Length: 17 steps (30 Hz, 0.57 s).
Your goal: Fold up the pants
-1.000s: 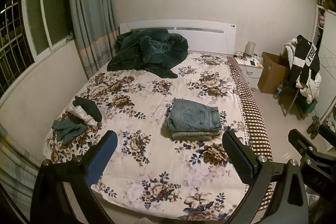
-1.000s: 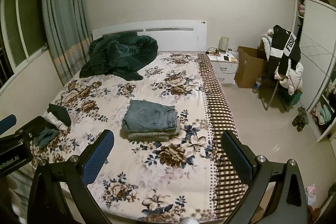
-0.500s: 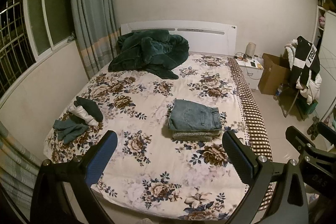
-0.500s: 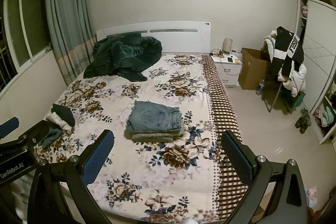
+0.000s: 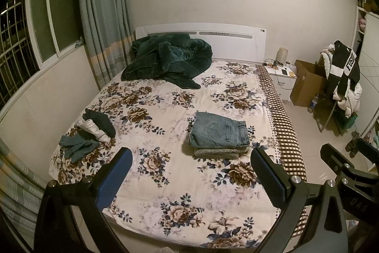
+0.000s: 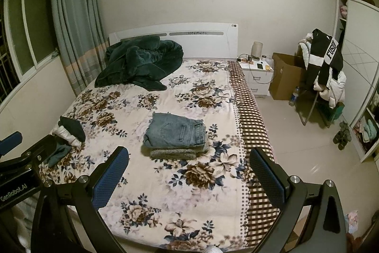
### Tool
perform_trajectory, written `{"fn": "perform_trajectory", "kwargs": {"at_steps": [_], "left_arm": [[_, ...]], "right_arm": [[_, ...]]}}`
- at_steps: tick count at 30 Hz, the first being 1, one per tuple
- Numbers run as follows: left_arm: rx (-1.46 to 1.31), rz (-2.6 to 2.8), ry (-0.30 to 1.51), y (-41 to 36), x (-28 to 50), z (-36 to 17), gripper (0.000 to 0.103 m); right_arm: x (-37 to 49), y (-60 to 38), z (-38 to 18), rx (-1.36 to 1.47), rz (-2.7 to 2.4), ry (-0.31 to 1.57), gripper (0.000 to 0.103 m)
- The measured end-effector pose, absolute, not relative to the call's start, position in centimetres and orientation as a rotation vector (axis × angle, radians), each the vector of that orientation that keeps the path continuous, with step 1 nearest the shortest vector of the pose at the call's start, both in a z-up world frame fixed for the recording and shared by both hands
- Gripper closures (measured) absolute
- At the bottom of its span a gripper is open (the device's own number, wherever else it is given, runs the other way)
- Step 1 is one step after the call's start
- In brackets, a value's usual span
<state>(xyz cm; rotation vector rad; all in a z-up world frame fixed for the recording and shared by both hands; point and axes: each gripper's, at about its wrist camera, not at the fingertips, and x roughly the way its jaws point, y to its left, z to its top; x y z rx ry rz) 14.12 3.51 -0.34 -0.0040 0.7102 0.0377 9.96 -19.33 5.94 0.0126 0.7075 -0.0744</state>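
Left wrist view is showing the bed [image 5: 165, 181], a green blanket [image 5: 168, 58] lying at its head. Folded jeans [image 5: 219, 132] are sitting atop a grey garment [image 5: 218, 153] near the right edge (neatly stacked). Small clothes [image 5: 91, 134] are lying by the left edge. Both the left gripper [image 5: 191, 172] and the right gripper [image 6: 189, 170] are hovering wide apart, holding nothing.
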Motion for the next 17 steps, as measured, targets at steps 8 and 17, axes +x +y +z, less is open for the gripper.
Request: {"fn": "perform_trajectory", "kwargs": {"at_steps": [8,17], "left_arm": [[-0.004,0.038,0.71,3.56,13.95,-0.23,0.001],[-0.008,0.046,0.698,3.99,13.46,0.08,0.001]], "right_arm": [[9.93,-19.32,5.91,0.011,-0.074,0.708,0.0],[9.88,-19.33,5.97,0.011,-0.075,0.705,0.0]]}}
